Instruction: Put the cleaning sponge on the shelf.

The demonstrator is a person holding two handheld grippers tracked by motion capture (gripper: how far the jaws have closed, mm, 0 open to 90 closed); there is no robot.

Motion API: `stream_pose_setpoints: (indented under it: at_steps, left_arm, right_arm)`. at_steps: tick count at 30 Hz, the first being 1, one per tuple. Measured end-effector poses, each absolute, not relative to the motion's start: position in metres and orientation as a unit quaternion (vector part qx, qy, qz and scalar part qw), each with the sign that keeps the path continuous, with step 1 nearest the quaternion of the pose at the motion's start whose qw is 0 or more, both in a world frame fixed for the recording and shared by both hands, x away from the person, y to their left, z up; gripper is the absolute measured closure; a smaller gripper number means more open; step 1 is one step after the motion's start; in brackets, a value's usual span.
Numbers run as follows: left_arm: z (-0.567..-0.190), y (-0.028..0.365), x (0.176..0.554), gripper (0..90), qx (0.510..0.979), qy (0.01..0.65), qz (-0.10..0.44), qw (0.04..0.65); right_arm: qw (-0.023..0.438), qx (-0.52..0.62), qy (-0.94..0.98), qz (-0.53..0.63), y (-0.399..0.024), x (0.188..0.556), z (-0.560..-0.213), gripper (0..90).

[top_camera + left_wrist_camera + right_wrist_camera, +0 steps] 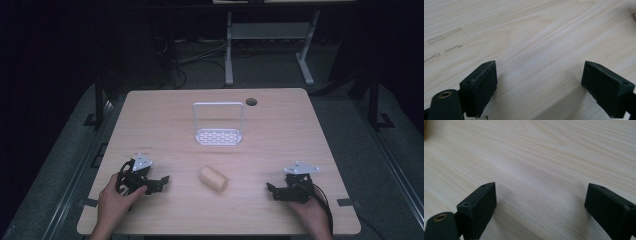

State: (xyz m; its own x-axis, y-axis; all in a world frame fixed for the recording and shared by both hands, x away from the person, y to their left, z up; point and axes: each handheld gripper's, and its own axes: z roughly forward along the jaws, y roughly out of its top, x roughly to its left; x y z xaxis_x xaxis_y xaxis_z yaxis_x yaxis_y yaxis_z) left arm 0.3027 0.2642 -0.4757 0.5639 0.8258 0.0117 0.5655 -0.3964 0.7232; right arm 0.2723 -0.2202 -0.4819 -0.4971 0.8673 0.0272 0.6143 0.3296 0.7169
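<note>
A pale tan roll-shaped object [214, 179] lies on the wooden table [280, 130] near the front middle. Behind it stands a white wire rack [218, 124] with an upright frame and a perforated base. My left gripper [161, 182] rests on the table at the front left, held by a hand, its jaws pointing toward the roll. In the left gripper view the left gripper [539, 82] is open over bare wood. My right gripper [270, 190] rests at the front right, pointing left toward the roll. In the right gripper view the right gripper [540, 205] stands wide open with nothing between its jaws.
A round cable hole [251, 101] sits at the table's back edge. Beyond the table, a white desk frame [270, 35] and cables lie on the dark floor. Open tabletop lies between the two grippers and the roll.
</note>
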Motion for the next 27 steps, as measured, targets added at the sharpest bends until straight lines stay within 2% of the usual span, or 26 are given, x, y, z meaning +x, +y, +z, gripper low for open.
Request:
stream_pose_setpoints:
  at_steps: [27]
  left_arm:
    - [-0.476, 0.264, 0.303, 12.6, 0.814, 0.427, 0.188, 0.346]
  right_arm:
    - [0.155, 0.446, 0.805, 0.360, -0.212, 0.279, -0.467, 10.4]
